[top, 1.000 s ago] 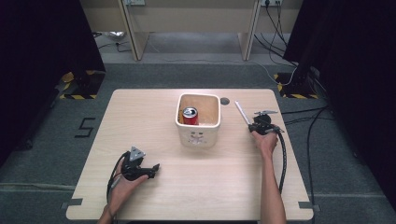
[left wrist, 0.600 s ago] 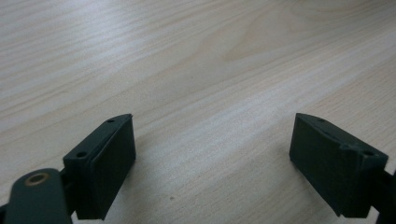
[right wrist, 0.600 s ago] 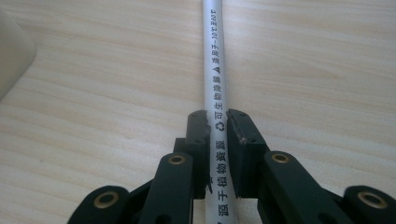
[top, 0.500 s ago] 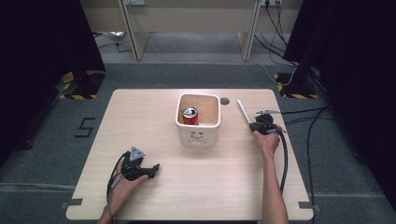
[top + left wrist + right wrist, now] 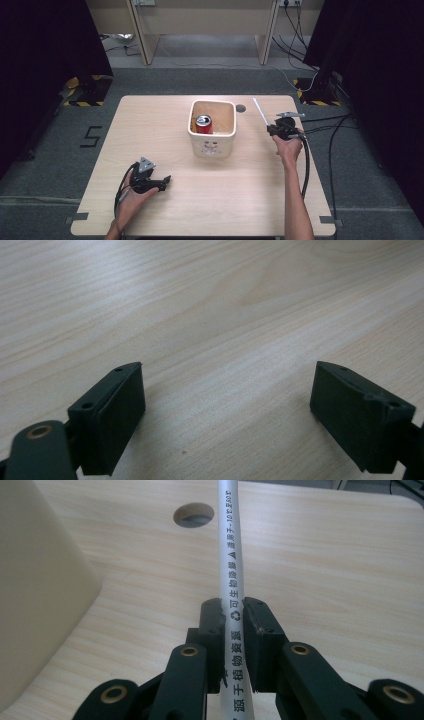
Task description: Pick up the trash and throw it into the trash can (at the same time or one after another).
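High view: above near edge, facing far, down on whole table [image 5: 250,200]. Left gripper view: close over tabletop. Right gripper view: low, probably facing far; shares bin [image 5: 35,605].

The right tongs [image 5: 272,129], gripping the white tube [image 5: 261,112], drifted slightly rightward.

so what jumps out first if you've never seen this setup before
The red can standing inside the cream bin at the table's middle draws the eye first. Next, the right gripper is shut on a thin white printed straw that points toward the table's round hole. The left gripper rests open over bare wood.
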